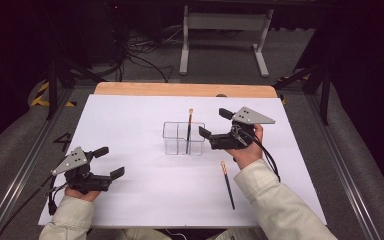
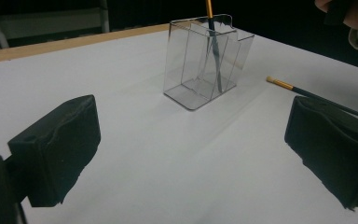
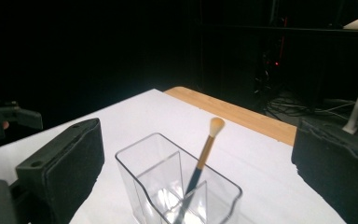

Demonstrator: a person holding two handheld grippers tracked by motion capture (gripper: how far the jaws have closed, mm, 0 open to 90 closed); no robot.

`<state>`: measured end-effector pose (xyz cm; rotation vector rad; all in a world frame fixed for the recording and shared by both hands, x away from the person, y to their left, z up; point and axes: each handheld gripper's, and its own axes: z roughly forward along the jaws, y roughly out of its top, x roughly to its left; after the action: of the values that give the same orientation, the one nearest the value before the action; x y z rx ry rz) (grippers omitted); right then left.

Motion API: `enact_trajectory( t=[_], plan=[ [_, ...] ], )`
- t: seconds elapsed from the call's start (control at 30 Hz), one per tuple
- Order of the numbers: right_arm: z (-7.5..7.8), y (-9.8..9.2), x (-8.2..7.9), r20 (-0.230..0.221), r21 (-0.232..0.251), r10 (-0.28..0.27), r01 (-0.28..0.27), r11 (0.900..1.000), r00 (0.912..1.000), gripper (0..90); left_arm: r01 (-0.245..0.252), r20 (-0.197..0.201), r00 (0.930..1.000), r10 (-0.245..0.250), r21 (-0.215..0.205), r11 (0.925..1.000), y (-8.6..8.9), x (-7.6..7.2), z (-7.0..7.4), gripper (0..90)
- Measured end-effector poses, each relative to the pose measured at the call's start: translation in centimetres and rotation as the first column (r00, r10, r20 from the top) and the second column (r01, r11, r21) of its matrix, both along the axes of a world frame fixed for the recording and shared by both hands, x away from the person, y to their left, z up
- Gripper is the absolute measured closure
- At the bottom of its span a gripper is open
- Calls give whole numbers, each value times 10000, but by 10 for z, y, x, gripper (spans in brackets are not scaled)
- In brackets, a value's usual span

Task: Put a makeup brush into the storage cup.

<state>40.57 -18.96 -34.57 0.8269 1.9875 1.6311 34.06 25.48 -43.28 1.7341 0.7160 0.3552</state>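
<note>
Brush [image 1: 227,184]: loose on white table [image 1: 130,125], lower right of centre, long axis running toward frame bottom. Right gripper [image 1: 214,129] nearer, jaws spread, empty, beside clear holder [image 1: 182,138]. Left gripper [image 1: 109,162] spread, empty, lower left.

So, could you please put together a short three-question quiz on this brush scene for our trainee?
1. True or false: both brushes stand in the clear organizer.
2. Which claw is nearer the organizer? A) left claw B) right claw
3. Fill in: the loose brush lies on the white ____.

Key: 1. False; one brush stands inside, the other lies outside. 2. B. 3. Sheet.
</note>
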Motion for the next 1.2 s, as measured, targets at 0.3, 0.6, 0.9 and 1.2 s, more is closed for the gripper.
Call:
enact_trajectory(
  t=[0.3, 0.6, 0.9, 1.2],
  plan=[
    [5, -19, -8, -414, 53, -1199, 1202, 9927, 9919, 0, -19, 21, 10000, 19, 17, 10000, 0, 0, 0, 41],
    [10, -40, -18, -514, -128, -1641, 1637, 9864, 9851, 0, 3, 21, 10000, -4, 34, 10000, -1, 2, 0, 42],
    [12, -51, -34, -485, -629, -1804, 1773, 9822, 9824, 29, 82, 0, 10000, -82, 30, 10000, -4, 4, 0, 42],
    [12, -56, -45, -1058, -1760, -1809, 1606, 9712, 9778, 135, 113, 27, 9999, -113, 31, 9999, -6, 6, 0, 42]
  ],
)
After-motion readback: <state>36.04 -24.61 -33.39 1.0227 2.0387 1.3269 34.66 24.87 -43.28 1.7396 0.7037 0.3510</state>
